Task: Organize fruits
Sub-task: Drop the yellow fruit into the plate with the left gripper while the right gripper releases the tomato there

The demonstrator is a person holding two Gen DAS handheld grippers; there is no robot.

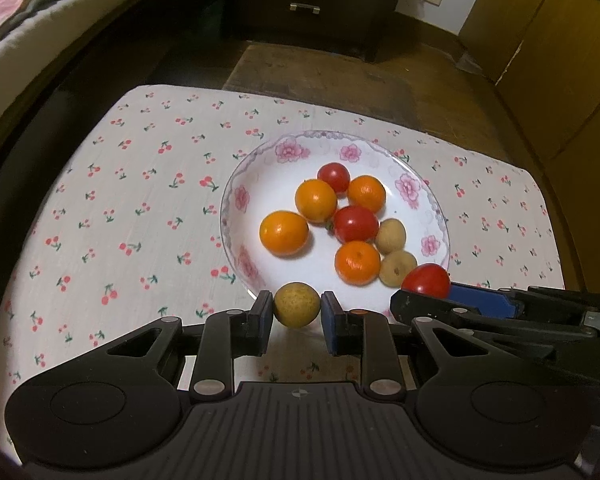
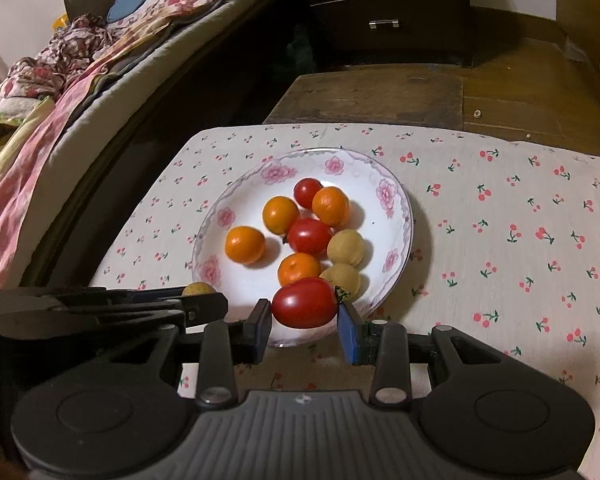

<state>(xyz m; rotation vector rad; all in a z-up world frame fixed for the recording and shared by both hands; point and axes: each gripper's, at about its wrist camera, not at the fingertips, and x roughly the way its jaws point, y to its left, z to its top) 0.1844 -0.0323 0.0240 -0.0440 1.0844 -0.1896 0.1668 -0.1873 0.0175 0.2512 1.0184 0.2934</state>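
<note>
A white plate with pink flowers (image 1: 410, 188) (image 2: 386, 192) sits on the cherry-print cloth and holds several oranges, red tomatoes and tan longans. My left gripper (image 1: 297, 307) is shut on a yellow-brown longan (image 1: 297, 305), held just before the plate's near rim. My right gripper (image 2: 305, 312) is shut on a red tomato (image 2: 304, 302) over the plate's near edge. In the left wrist view that tomato (image 1: 427, 279) shows at the right, in the right gripper (image 1: 432, 300). In the right wrist view the left gripper (image 2: 198, 300) comes in from the left with the longan (image 2: 198, 289) peeking above it.
The cherry-print cloth (image 1: 120, 208) (image 2: 520, 240) covers a small table. A bed with rumpled bedding (image 2: 60, 92) runs along the left. A dark drawer cabinet (image 2: 384, 12) stands behind, with wooden floor (image 2: 520, 92) beyond the table.
</note>
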